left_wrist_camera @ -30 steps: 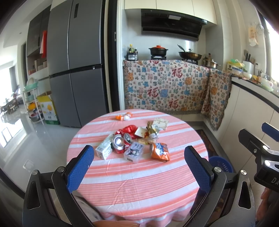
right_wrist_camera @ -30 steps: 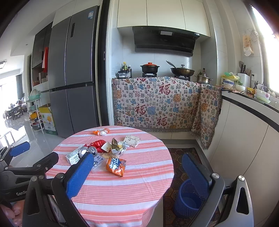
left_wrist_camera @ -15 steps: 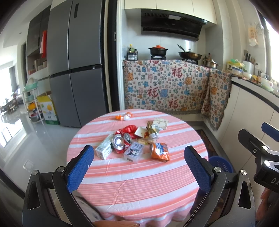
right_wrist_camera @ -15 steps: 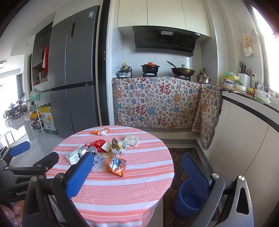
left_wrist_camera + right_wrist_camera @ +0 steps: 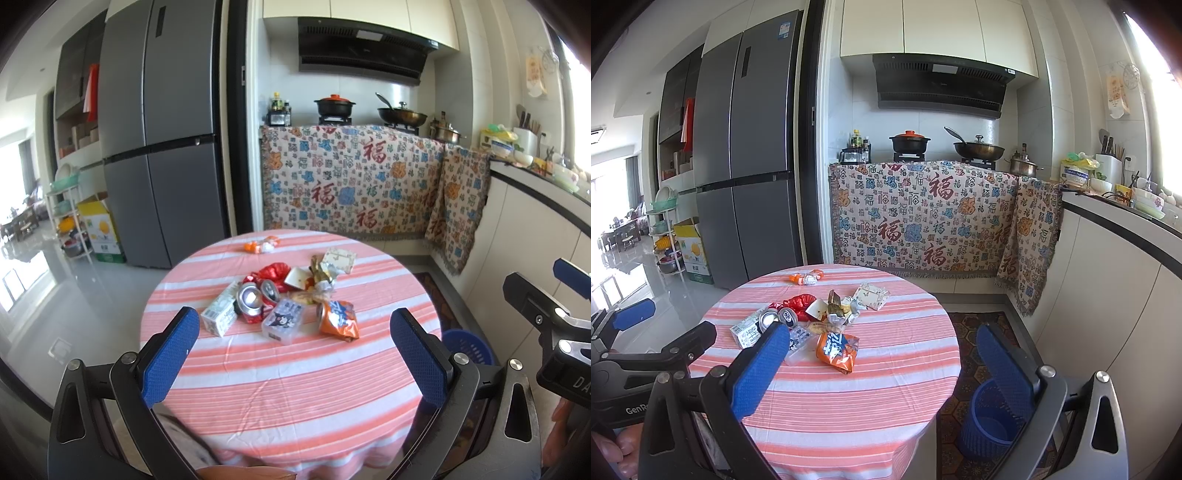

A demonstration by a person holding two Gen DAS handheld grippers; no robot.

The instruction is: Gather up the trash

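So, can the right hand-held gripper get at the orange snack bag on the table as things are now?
Probably yes. The right hand-held gripper is open and empty, and the orange snack bag lies at the near edge of the pile on the table, with only bare cloth before it.

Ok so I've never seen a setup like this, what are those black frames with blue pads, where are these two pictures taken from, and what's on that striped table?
No robot here: a person holds a two-finger gripper in each hand, with a camera on each looking forward along its fingers. One picture is from the left gripper, the other from the right gripper. The blue pads are the fingers. Both grippers are open and hold nothing.

They face a round table in a kitchen. On it lies trash: an orange snack bag, crushed cans, a small carton, a clear plastic box, red plastic and wrappers. A blue basket stands on the floor to the table's right, likely for the trash.
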